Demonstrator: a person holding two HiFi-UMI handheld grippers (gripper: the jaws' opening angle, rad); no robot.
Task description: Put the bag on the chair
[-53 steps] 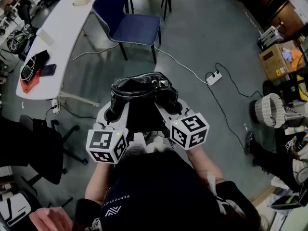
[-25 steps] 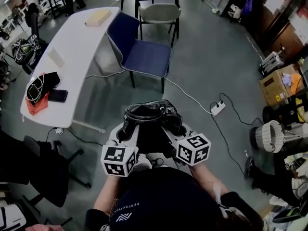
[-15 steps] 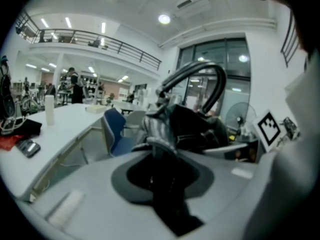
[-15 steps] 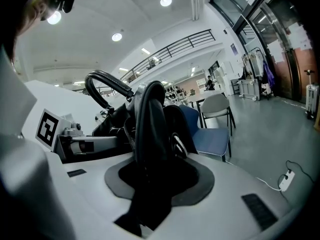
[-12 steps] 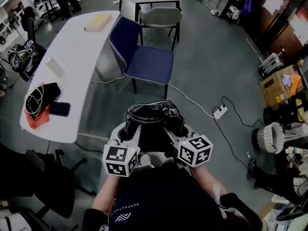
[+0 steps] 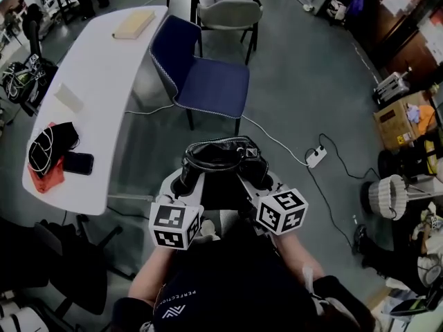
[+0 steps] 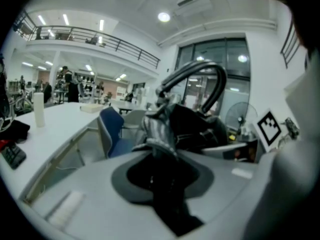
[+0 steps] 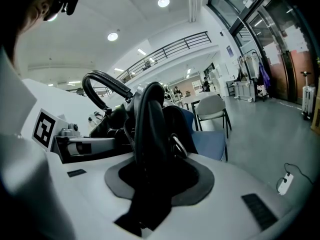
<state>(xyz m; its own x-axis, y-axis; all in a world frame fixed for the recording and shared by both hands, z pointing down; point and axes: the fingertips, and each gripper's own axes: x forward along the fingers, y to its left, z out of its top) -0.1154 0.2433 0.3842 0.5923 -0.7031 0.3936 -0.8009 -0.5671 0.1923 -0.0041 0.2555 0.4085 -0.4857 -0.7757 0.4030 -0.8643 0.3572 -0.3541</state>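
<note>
A black leather bag hangs in the air between my two grippers, above the grey floor. My left gripper is shut on the bag's left edge. My right gripper is shut on its right edge, and the bag's handle arches up behind. The blue chair stands ahead, just beyond the bag, its seat bare. The chair also shows behind the bag in the left gripper view, and its seat in the right gripper view.
A long white table runs along the left with a book, a phone and a black-and-red bundle. A grey chair stands behind the blue one. A power strip with cable lies on the floor at right; boxes sit beyond.
The view has shifted: the blue chair and table have slid slightly left and down in the head view. Both grippers keep their hold on the bag.
</note>
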